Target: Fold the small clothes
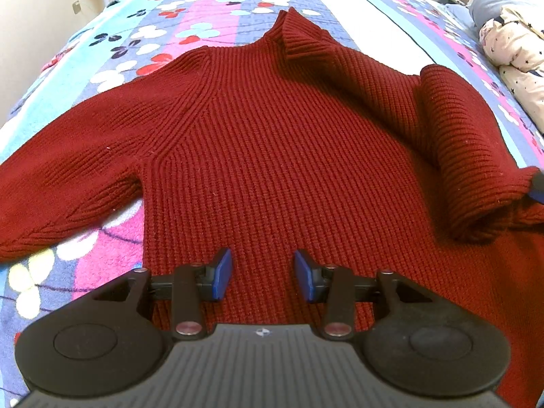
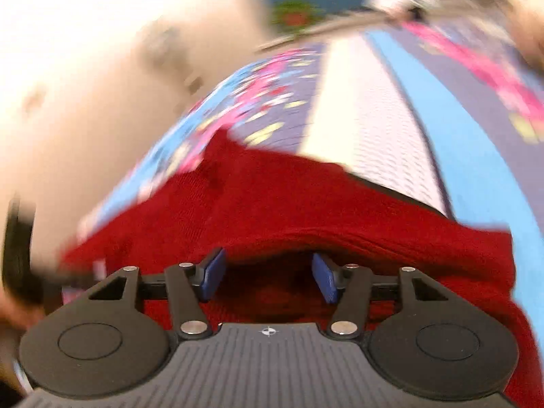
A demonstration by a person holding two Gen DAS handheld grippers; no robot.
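Sweater: one dark red ribbed sweater [image 1: 272,142] is lying flat on the bed, collar pointing away from the left wrist camera.
Sleeves: two; one sleeve [image 1: 64,183] is stretching out flat to the left of the sweater's body, the other sleeve [image 1: 469,156] is lying folded over the right side of the sweater's body.
Collar: one raised ribbed collar [image 1: 299,34] is sitting at the far end of the sweater.
Bed cover: one flowered blanket [image 1: 190,10] in blue, pink and purple stripes is lying under the sweater, showing on all sides of it.
Other cloth: one pale star-printed bundle [image 1: 513,54] is resting on the bed, well to the right of the sweater.
Left gripper [image 1: 262,273]: one; it is hovering over the sweater's hem, jaws standing apart with nothing between them, blue pads clear of the knit.
Right gripper [image 2: 268,277]: one; its view is blurring with motion; jaws are standing wide and released, the sweater [image 2: 306,204] lying beneath and beyond them, no knit pinched between the pads.
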